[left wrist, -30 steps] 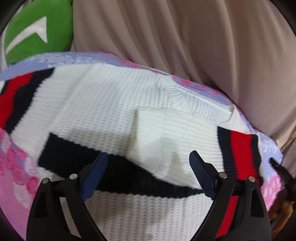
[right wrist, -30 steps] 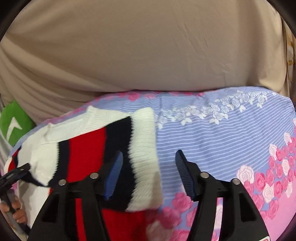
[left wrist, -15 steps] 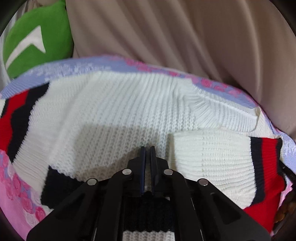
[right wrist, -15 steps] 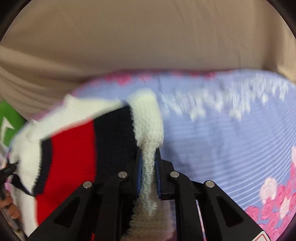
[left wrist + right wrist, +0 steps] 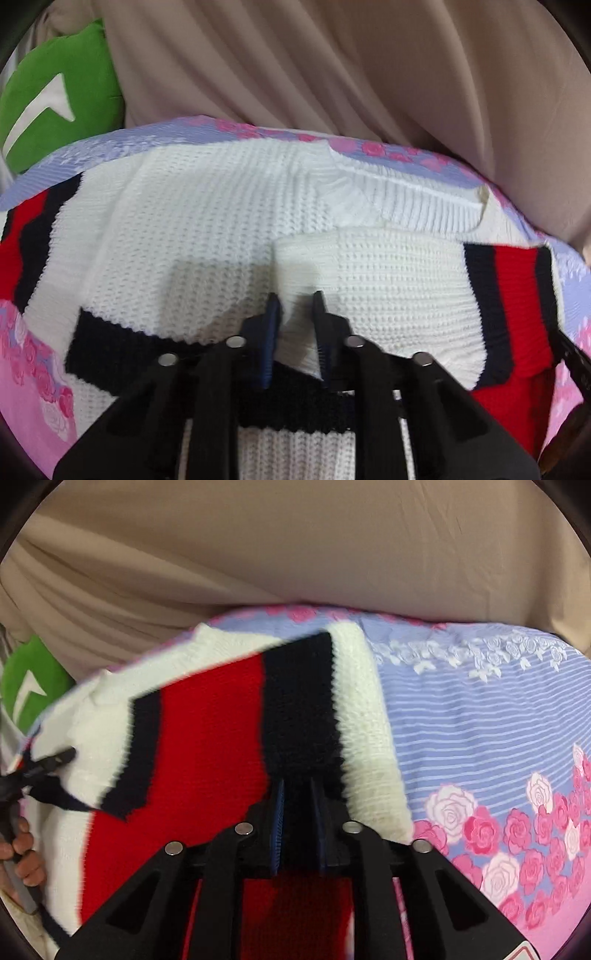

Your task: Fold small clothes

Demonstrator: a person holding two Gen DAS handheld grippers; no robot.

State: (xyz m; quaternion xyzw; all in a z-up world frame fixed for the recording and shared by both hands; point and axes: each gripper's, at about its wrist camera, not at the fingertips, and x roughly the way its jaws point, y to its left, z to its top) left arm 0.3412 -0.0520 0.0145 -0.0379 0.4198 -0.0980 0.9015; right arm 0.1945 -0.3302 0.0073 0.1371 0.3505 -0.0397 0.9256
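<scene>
The knit sweater (image 5: 207, 236) is lying across the floral bedsheet (image 5: 480, 716), long axis running left to right. The right hand-held gripper (image 5: 297, 812) is clamping the striped sleeve (image 5: 295, 709) at the sweater's right end, lifting it leftward. The left hand-held gripper (image 5: 295, 325) is pinching a white fold (image 5: 369, 266) mid-body.

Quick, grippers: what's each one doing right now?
Left gripper: shut on the sweater's folded white sleeve edge.
Right gripper: shut on the sweater, at the navy stripe.
</scene>
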